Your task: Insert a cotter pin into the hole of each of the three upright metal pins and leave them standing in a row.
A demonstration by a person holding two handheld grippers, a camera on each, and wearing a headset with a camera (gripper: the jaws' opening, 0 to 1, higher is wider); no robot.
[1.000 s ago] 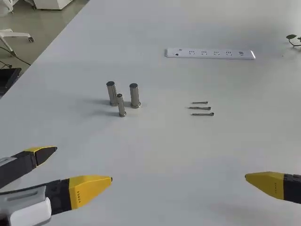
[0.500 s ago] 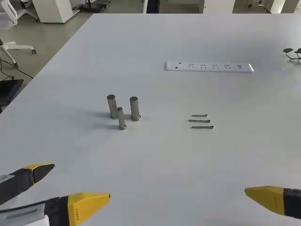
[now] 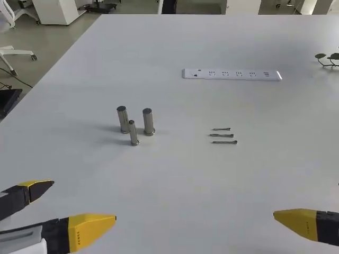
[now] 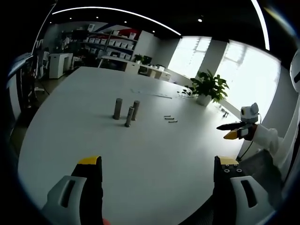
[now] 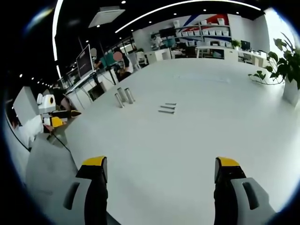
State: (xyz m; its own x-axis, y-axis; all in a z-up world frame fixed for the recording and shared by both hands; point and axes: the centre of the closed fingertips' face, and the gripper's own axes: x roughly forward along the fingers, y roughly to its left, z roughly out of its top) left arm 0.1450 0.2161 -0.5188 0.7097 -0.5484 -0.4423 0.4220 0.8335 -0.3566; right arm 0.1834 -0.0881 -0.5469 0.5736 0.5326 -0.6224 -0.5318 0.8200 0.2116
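Fingers (image 3: 87, 228) of left gripper (image 4: 159, 161) spread wide, nothing between them; they hover low over the table (image 3: 185, 180), well on the near side of the power strip (image 3: 232, 74) and off to its left.

Table's left edge runs diagonally away, far left of the power strip, floor beyond it. Far edge lies past the strip.

Three metal pins (image 3: 133, 127) stand near-left of the power strip, well apart from it. All upright, long axes vertical. Tight triangle, not a row: two taller ones side by side, a shorter one just in front between them. Holes too small to make out.

Three cotter pins (image 3: 223, 135) lie flat on the near side of the strip, under its middle. Long axes parallel to the strip's length, one behind the other, close but apart. Which end is the head: cannot tell.

Bare table all round both groups, and wide open ground between them and the grippers.

Right gripper (image 5: 161, 163) sits well near-side of the strip, past its right end. Fingers (image 3: 296, 222) parted wide, empty.
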